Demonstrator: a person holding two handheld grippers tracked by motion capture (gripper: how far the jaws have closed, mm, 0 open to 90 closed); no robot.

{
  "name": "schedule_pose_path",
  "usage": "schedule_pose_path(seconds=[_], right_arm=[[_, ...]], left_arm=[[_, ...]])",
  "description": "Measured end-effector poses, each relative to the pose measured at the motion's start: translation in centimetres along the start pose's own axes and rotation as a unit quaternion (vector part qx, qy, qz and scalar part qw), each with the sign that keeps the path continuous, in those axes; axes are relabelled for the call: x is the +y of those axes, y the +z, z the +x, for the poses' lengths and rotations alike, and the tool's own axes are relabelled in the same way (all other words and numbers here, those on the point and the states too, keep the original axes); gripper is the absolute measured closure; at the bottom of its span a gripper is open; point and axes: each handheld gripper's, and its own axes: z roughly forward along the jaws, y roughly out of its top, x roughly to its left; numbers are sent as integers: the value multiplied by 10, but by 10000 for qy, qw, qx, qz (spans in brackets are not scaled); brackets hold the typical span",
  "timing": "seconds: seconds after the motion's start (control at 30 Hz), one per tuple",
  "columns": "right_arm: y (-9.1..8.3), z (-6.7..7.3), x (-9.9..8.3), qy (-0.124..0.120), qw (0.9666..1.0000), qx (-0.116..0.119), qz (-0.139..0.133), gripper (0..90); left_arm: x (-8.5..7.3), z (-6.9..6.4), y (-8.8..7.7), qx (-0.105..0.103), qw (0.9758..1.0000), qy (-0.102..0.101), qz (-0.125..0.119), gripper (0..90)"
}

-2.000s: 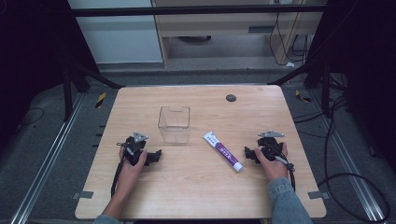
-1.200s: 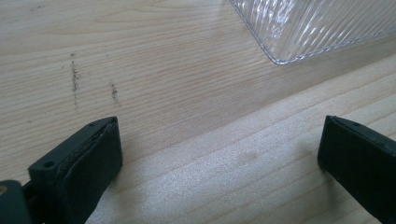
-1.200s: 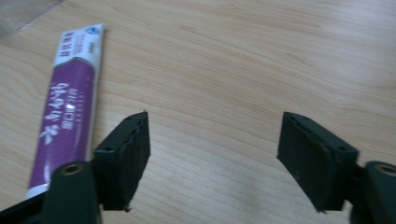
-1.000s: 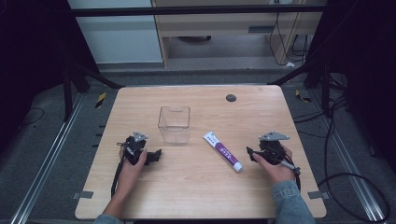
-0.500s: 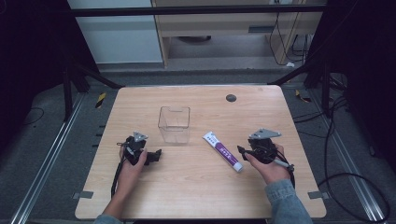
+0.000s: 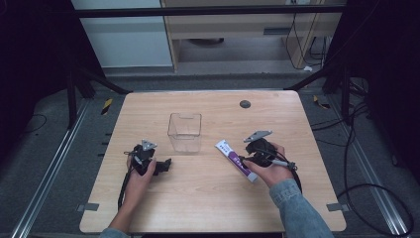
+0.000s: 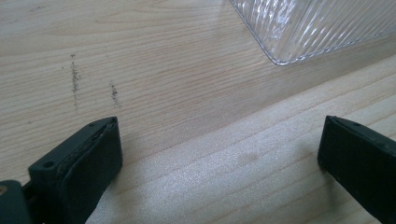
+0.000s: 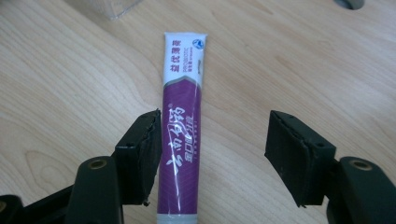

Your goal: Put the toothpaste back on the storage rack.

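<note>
Since the earlier frame, right claw (image 6: 246,159) has slid leftward over the toothpaste tube (image 8: 181,126), jaws just reopening, tube lower centre. Left claw (image 6: 163,165) gapes wide. Off-centre closing might skid it across the bench (image 6: 208,208).

The worktop (image 6: 208,198) is evenly and softly lit from above, while the floor and the room around it fall into deep darkness. In the high view the picture is soft and grainy; the gripper views are sharper, with faint shadows under the jaws and a pale sheen on the wood
</note>
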Motion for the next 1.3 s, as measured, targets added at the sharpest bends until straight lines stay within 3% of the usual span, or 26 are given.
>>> schedule_pose_path(seconds=[0.3, 0.5, 0.67, 0.9, 1.3], right_arm=[[16, 1, 15, 105, 9993, 340, 141, 485], [31, 7, 18, 58, 9987, 404, 300, 428], [51, 11, 21, 9, 9977, 450, 504, 434], [71, 10, 25, 185, 9956, 512, 758, 387], [87, 6, 32, 293, 9935, 439, 1012, 397]], left_arm=[[0, 0, 0, 2, 10000, 1, 1, 0], [0, 0, 0, 1, 10000, -2, -2, 0], [1, 0, 1, 1, 10000, -4, -2, 0], [2, 1, 1, 4, 10000, 14, 18, 0], [2, 1, 2, -11, 10000, 21, 12, 0]])
